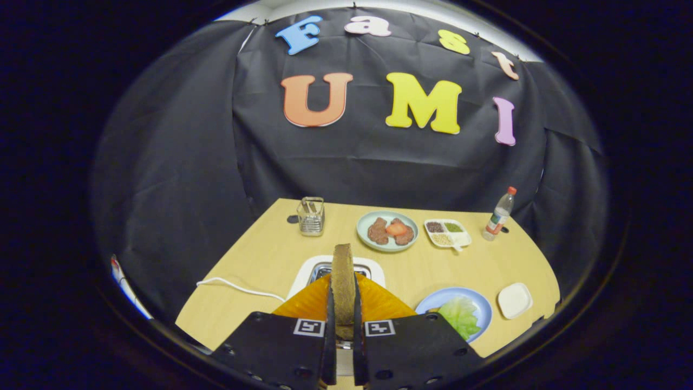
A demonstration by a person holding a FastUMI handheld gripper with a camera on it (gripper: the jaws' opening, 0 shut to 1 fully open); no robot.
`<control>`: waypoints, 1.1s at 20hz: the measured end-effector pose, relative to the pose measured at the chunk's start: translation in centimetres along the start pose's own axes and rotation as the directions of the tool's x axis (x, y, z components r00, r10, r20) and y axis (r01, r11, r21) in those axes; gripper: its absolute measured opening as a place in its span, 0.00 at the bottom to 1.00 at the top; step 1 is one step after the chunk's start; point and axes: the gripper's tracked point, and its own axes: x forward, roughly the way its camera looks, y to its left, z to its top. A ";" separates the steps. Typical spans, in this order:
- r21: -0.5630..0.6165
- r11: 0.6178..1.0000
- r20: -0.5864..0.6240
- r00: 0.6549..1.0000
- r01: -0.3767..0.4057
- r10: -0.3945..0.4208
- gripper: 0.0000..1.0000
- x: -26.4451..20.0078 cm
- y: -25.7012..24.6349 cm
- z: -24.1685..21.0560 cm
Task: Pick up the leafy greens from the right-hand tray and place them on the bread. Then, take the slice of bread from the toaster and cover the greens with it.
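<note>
Fingers (342, 319) clenched on bread slice (342, 281), lifted above toaster (338, 271). Greens (460, 317) on blue plate (476, 303) right of toaster; covering apparently left.

A water bottle (499, 214) stands near a compartment dish (447, 233).

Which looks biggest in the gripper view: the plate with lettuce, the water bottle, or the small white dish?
1. Plate with lettuce, though nearest.
2. Small white dish and water bottle: too alike to rank.
The hand-held gripper grips the bread slice.
</note>
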 end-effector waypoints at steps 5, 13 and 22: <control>0.010 1.000 0.082 0.997 -0.009 0.008 0.12 -4.6 -1.1 4.3; 0.060 0.997 0.107 0.993 0.039 -0.045 0.12 -5.1 -6.5 4.2; 0.158 0.976 -0.061 0.988 0.151 -0.143 0.12 2.1 -15.7 -6.1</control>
